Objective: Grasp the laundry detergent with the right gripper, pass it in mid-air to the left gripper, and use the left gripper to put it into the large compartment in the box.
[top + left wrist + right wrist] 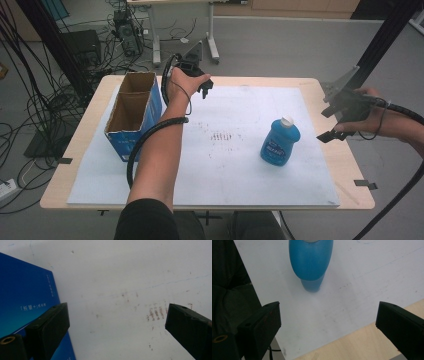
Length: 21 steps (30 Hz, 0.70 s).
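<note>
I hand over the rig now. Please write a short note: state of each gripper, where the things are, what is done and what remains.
Left gripper: open, empty, above the white mat beside the box.
Right gripper: open, empty, at the table's right edge, aimed at the bottle.
Bottle: upright on the mat, right of centre, untouched.
Box: open-topped, on the mat's left side; it looks empty.
Done: nothing visible. Left: probably grasp the bottle and move it, perhaps into the box.

Black short sleeve (145, 215), black fingers (47, 327), ribbed black cables (145, 137)
</note>
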Motion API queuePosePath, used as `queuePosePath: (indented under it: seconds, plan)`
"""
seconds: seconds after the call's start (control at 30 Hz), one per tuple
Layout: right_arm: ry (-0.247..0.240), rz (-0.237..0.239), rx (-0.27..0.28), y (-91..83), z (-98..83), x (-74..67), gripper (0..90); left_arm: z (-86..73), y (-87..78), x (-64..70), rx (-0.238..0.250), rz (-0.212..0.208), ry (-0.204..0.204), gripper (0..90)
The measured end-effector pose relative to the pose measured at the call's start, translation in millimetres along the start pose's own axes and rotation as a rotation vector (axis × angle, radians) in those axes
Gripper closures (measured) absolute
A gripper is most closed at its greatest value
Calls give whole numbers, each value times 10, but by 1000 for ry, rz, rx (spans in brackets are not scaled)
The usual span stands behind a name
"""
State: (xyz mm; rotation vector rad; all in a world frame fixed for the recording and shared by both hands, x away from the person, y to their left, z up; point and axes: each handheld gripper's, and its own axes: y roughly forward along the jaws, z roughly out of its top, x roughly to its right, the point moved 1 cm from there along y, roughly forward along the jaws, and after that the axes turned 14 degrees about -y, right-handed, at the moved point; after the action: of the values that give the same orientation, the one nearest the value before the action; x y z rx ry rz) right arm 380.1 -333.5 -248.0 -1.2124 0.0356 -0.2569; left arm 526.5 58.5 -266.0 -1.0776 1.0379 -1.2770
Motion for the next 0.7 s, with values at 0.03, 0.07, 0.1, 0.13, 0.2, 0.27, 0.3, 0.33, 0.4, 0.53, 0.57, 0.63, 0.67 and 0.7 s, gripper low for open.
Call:
queuePosePath:
  seconds: [0.03, 0.07, 0.1, 0.13, 0.2, 0.27, 0.3, 0.33, 0.4, 0.53, 0.57, 0.63, 0.67, 0.7]
  plan:
    - [3, -1, 4, 15, -12, -13, 60, -6, 1, -2, 3, -1, 1, 60]
    - [6, -1, 7, 30, -24, -24, 60, -7, 0, -5, 2, -1, 3, 60]
    - [10, 0, 11, 42, -33, -34, 60, -10, -2, -8, 2, -1, 4, 60]
    - [11, -2, 16, 61, -49, -46, 60, -13, -1, -11, 5, -2, 4, 60]
    - [23, -4, 29, 92, -73, -69, 59, -17, -5, -23, 6, -3, 5, 59]
    - [33, -8, 44, 126, -95, -90, 59, -23, -3, -33, 8, -2, 4, 60]
    - [37, -9, 52, 146, -105, -101, 59, -24, -3, -39, 7, -2, 4, 60]
    - [37, -9, 52, 146, -105, -101, 59, -24, -3, -39, 7, -2, 4, 60]
    - [51, -14, 74, 215, -138, -139, 59, -27, -10, -47, 13, -4, 4, 60]
    - [67, -20, 115, 301, -188, -180, 59, -41, -10, -49, 14, -3, 8, 60]
    - [67, -20, 115, 301, -188, -180, 59, -41, -10, -49, 14, -3, 8, 60]
    - [80, -30, 148, 362, -225, -215, 59, -48, -3, -50, 13, -3, 13, 60]
    - [80, -30, 148, 362, -225, -215, 59, -48, -3, -50, 13, -3, 13, 60]
    - [87, -39, 167, 396, -246, -232, 57, -49, 3, -50, 11, 0, 14, 60]
